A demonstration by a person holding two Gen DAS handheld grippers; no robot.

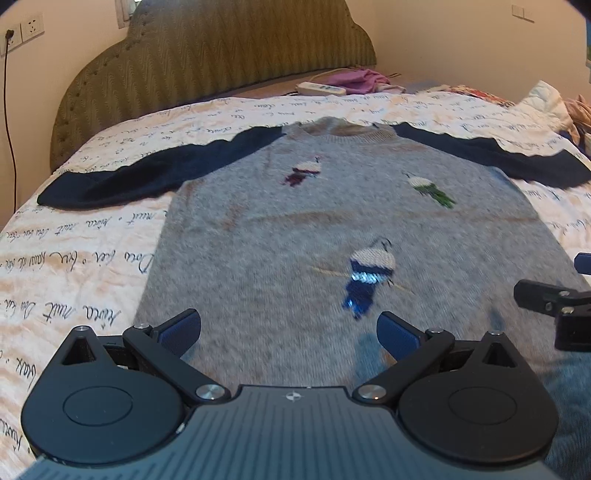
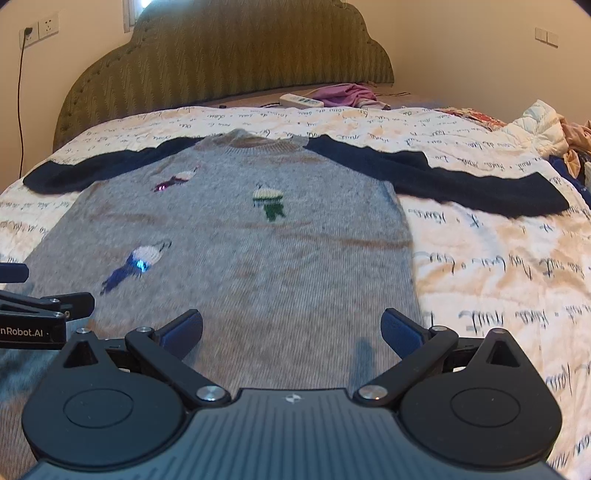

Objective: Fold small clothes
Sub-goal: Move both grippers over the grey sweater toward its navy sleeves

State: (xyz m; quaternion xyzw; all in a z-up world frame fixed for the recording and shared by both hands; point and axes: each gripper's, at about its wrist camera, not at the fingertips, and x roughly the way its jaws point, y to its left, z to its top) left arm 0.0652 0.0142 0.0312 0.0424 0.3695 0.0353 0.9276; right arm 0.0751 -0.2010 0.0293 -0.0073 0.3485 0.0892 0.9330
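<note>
Nearest the lens, the left gripper [image 1: 289, 332] hangs over the lower part of the sweater [image 1: 295, 229], its two blue-padded fingers [image 1: 181, 330] spread wide apart with nothing between them. Grey knit fills the gap between the pads. From the other wrist, the right gripper [image 2: 291, 332] sits in the same pose, fingers [image 2: 400, 332] splayed and empty, above the hem region toward the garment's right edge. Each gripper shows at the margin of the other's view: the right one pokes in at the far right edge of the left camera, the left one at the far left edge of the right camera, so the two are side by side over the bottom of the garment.

That sweater lies flat and face up on the bedspread [image 1: 92, 236], neckline pointing toward the headboard [image 1: 207, 55]. Its body is grey, with navy sleeves [image 1: 122, 181] stretched straight out to either side. Three knitted birds decorate the front: a blue one [image 1: 369, 273] lowest, a green one [image 1: 428, 190] and a dark red one [image 1: 304, 171] higher up.

Cursive script covers the cream bedspread. Beyond it, near the olive quilted headboard, a white power strip [image 1: 320, 88] lies beside a crumpled purple cloth [image 1: 360, 79]. More rumpled clothing [image 2: 554, 125] is heaped at the right edge of the bed. Wall sockets [image 1: 26, 31] with a plugged-in cord sit at upper left.
</note>
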